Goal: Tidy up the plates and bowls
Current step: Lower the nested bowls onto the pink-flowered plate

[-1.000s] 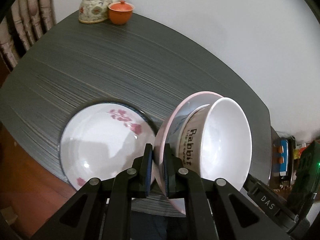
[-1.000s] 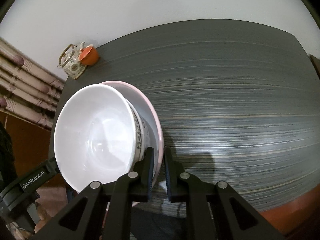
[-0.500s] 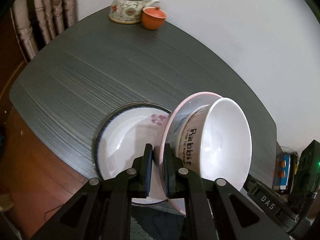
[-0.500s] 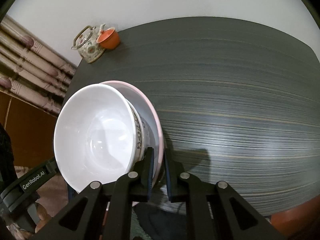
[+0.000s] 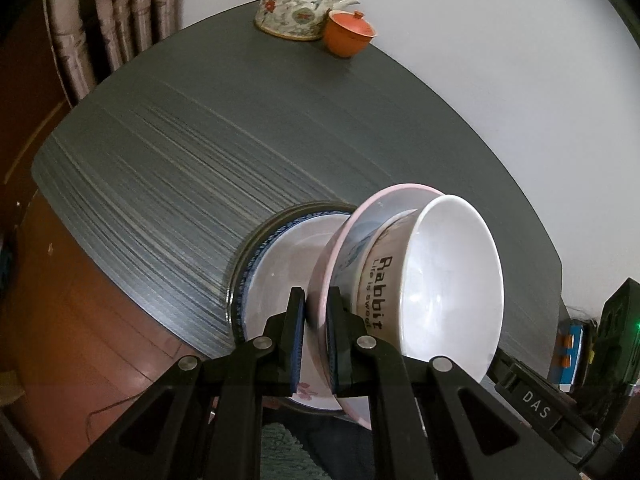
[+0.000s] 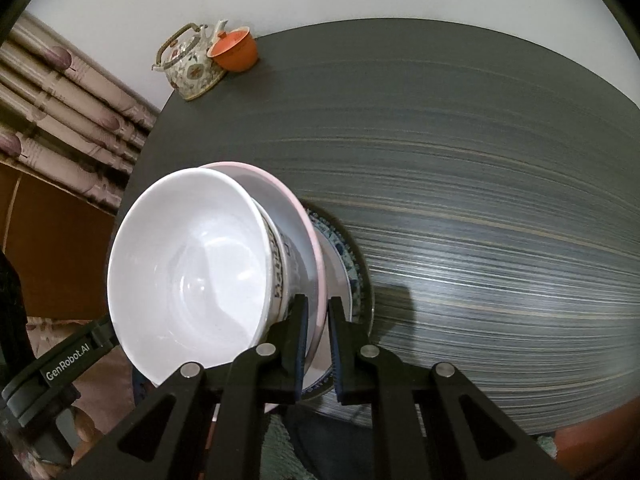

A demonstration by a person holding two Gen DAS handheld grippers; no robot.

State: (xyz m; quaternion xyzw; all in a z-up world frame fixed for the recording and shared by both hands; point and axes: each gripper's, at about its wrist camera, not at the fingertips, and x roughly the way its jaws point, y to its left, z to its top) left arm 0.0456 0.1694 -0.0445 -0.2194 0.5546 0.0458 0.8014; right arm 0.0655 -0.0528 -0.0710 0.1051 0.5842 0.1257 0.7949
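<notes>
I have the pink plate (image 5: 340, 248) by its rim from both sides, with the white bowl (image 5: 448, 280) lettered "Rabbit" riding in it. My left gripper (image 5: 316, 344) pinches the rim's left edge, pads pressed onto the thin lip; my right gripper (image 6: 318, 344) pinches the opposite edge the same way. I take it at two points because a single pinch on a loaded plate would let it swing and tip the bowl out; held from both sides, the load hangs level between my hands.

The pair is in the air near the front edge of the dark table (image 5: 192, 128), over the blue-rimmed plate (image 5: 276, 256) lying flat there. That plate is the widest piece, so I judge it to be the base of the stack, with the pink one going on it and the bowl on top. In the right wrist view its patterned rim (image 6: 344, 252) shows just past the pink rim, so the two overlap, but I cannot tell whether the pink plate is centred or already touching, since my own load hides the gap.

My fingers sit only on the outermost lip, which should leave room to slide them off sideways once the plate is down.

At the far corner, the floral teapot (image 5: 300, 12) and orange lidded cup (image 5: 348, 34) stand together, well clear.
</notes>
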